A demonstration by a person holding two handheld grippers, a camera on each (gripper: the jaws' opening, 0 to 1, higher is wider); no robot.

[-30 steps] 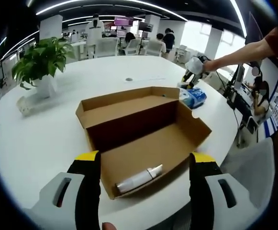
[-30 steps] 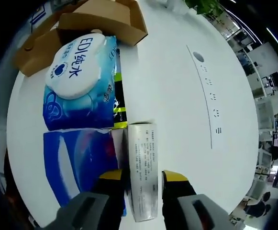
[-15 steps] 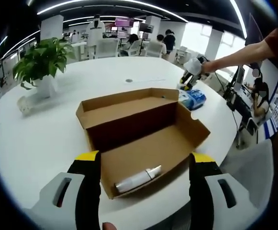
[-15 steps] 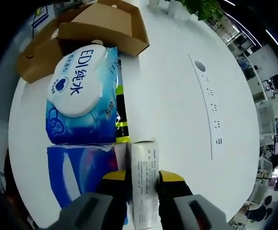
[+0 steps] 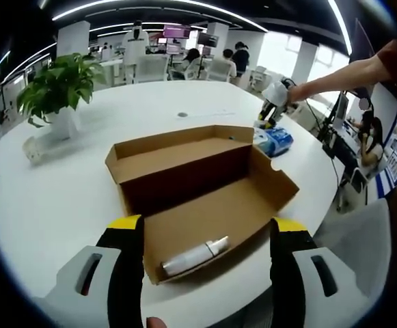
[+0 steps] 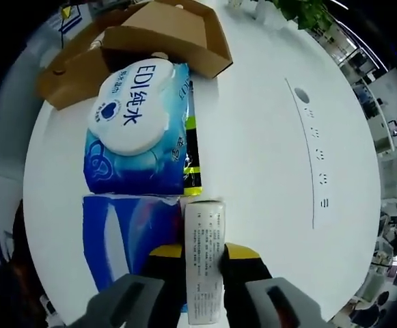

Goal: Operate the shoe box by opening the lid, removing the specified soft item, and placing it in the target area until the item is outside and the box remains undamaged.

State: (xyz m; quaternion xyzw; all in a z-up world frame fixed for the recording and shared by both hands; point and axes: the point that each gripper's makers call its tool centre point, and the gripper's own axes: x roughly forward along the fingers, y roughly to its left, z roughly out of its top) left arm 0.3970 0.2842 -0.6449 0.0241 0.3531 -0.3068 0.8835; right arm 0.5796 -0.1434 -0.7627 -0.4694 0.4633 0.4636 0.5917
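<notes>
The brown cardboard shoe box (image 5: 205, 181) lies open on the white table, its lid folded back, with a white tube (image 5: 193, 255) in its near corner. My left gripper (image 5: 207, 229) hangs open just above the box's near edge, touching nothing. My right gripper (image 6: 203, 254) is shut on a narrow white printed carton (image 6: 203, 229). It sits beside a soft blue wipes pack (image 6: 140, 130) and a second blue pack (image 6: 126, 236). The shoe box (image 6: 164, 34) lies beyond them. In the left gripper view, the right gripper (image 5: 277, 96) stands over the blue packs (image 5: 275, 140), held by a person's arm.
A potted plant (image 5: 58, 85) and a clear packet stand at the far left of the round white table (image 5: 61, 184). A dark strip with yellow-green bands (image 6: 192, 154) lies by the wipes pack. Chairs, desks and people fill the room behind.
My right gripper's jaws have closed in on the white carton, and that view has drawn back a little from the blue packs. The left gripper has hardly moved.
</notes>
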